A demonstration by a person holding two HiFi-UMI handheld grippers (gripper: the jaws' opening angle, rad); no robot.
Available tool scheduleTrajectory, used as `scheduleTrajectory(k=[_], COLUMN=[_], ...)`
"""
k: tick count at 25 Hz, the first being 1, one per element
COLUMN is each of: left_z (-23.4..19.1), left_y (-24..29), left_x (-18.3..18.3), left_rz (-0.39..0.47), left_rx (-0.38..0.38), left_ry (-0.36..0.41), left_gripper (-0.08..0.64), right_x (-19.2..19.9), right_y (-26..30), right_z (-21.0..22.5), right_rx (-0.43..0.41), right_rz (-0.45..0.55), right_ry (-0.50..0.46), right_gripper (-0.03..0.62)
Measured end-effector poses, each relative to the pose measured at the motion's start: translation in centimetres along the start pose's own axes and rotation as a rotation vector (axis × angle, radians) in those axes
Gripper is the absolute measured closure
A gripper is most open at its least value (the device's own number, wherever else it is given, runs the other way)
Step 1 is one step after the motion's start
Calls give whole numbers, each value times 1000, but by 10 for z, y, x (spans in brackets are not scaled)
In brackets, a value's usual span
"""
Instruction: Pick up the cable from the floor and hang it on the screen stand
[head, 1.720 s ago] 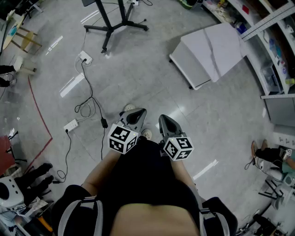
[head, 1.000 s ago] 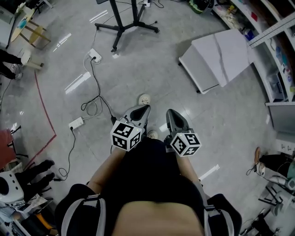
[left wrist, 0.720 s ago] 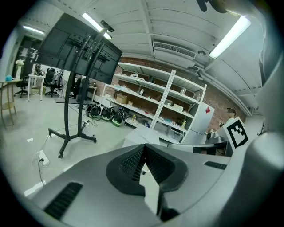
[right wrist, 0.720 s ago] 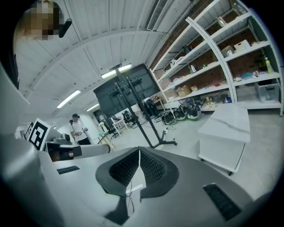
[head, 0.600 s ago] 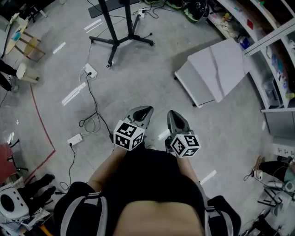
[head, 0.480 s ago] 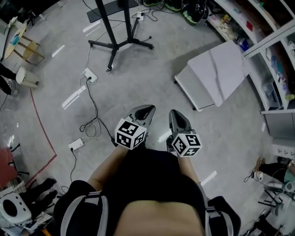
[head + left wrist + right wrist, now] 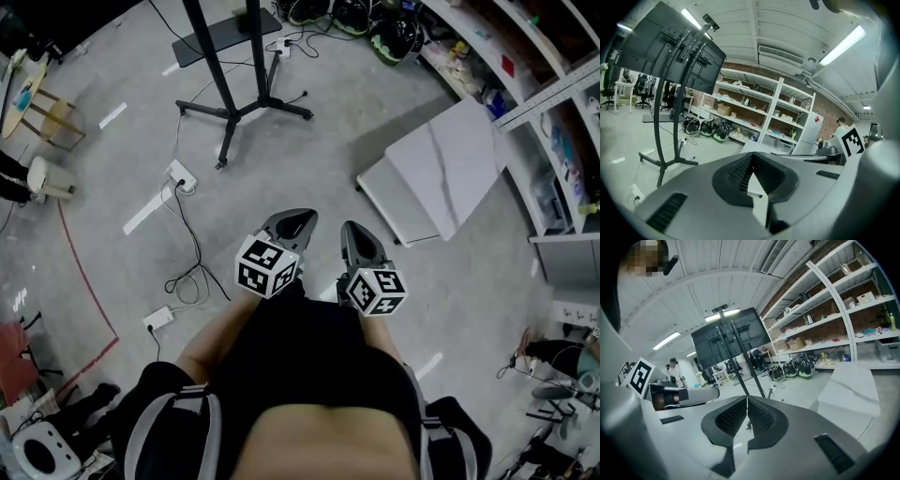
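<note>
A thin black cable [image 7: 196, 246] lies on the grey floor at the left, running from a white power strip [image 7: 178, 175] into a loose loop. The black screen stand [image 7: 234, 105] rises at the top middle, and its dark screen [image 7: 670, 51] fills the upper left of the left gripper view. My left gripper [image 7: 292, 223] and right gripper [image 7: 353, 237] are held side by side at waist height. Both are shut, nothing is between their jaws, and they are well apart from the cable. The stand's screen [image 7: 730, 337] also shows straight ahead of the right gripper [image 7: 747, 402].
A white slanted panel [image 7: 441, 169] rests on the floor at the right. Shelving [image 7: 553, 103] lines the right wall, with helmets [image 7: 394, 36] on the floor by it. A second power strip [image 7: 157, 319], a red floor line [image 7: 86, 274] and a stool [image 7: 37, 108] are at the left.
The whole view has advanced toward the screen stand, which is nearer now. Both grippers travelled forward together and stayed shut. The cable has slid left and down in the view.
</note>
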State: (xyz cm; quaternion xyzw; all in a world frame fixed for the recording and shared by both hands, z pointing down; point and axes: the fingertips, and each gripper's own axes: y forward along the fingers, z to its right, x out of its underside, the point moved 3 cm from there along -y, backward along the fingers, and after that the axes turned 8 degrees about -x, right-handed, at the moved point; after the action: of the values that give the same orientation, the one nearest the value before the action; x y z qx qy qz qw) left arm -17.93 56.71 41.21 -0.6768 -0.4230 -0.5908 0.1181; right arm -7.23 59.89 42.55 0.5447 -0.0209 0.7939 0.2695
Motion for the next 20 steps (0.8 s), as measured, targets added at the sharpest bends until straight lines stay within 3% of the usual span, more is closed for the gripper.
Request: scheduleTrajectory(k=[5, 20], left_z=[-14, -44], left_y=[9, 13], left_x=[-4, 8], left_rz=[-12, -47], left_rx=[17, -60], left_ry=[-4, -60], left_gripper=[552, 552], right_x=[-10, -12], right_y=[26, 55], right_z=[5, 15], right_rx=[-8, -9], right_rz=[-3, -45], right_ry=[-5, -2], right_gripper=[568, 569])
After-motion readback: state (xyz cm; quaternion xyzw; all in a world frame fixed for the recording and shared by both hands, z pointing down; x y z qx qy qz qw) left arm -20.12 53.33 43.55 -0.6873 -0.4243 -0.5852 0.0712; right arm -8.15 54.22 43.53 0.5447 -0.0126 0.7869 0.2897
